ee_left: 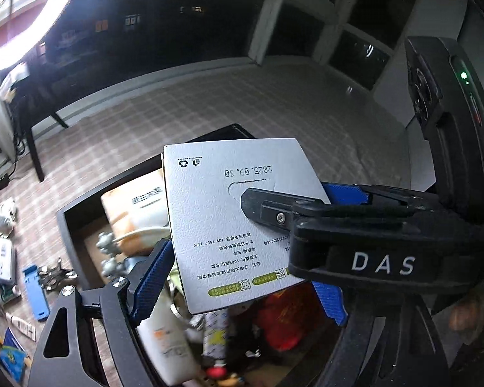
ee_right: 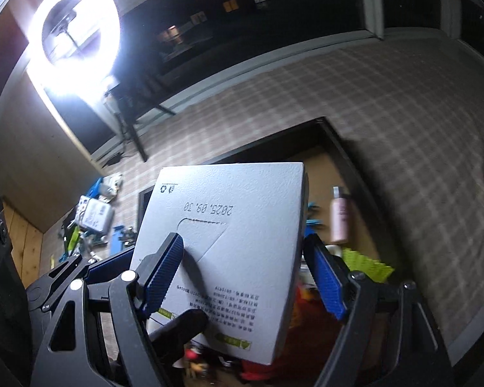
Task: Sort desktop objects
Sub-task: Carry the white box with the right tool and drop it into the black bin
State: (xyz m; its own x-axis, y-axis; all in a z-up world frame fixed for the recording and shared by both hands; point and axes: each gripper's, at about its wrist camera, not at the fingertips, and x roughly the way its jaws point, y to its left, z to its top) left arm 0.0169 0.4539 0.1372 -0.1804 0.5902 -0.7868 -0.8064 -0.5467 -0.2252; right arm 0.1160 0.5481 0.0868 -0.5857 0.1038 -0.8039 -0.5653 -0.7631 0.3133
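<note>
Hanging over the bin point(ee_left: 64, 225) is a white tissue carton point(ee_left: 216, 193), underside up, so that its printed date and perforated flap are showing. It is touching nothing beneath it.

At far left, loose clutter is lying on the checked tablecloth point(ee_left: 209, 106), among it a blue plastic piece point(ee_left: 35, 290). Next to that, the dark bin is already holding a white bottle point(ee_left: 164, 338) and other goods.

The left gripper point(ee_left: 242, 267) is straddling the carton. Its left pad is pressing on the carton's left edge, while the other pad is partly hidden behind the right gripper, so it seems to be clamping the carton rather than merely flanking it.

The right gripper point(ee_right: 243, 238) is also gripping the carton, with one blue pad bearing on the printed face and the other sitting against the right side. Beyond it, a pink bottle point(ee_right: 340, 216) is standing in the bin.

The carton is probably handling as a light load: stiff along its folds, hollow and easily dented mid-panel, and weakest at the perforated flap. Its embossed matte card is likely giving the ribbed pads good friction. Pressure is best placed near edges and corners, away from the flap, and kept gentle enough that the walls are not buckling.
</note>
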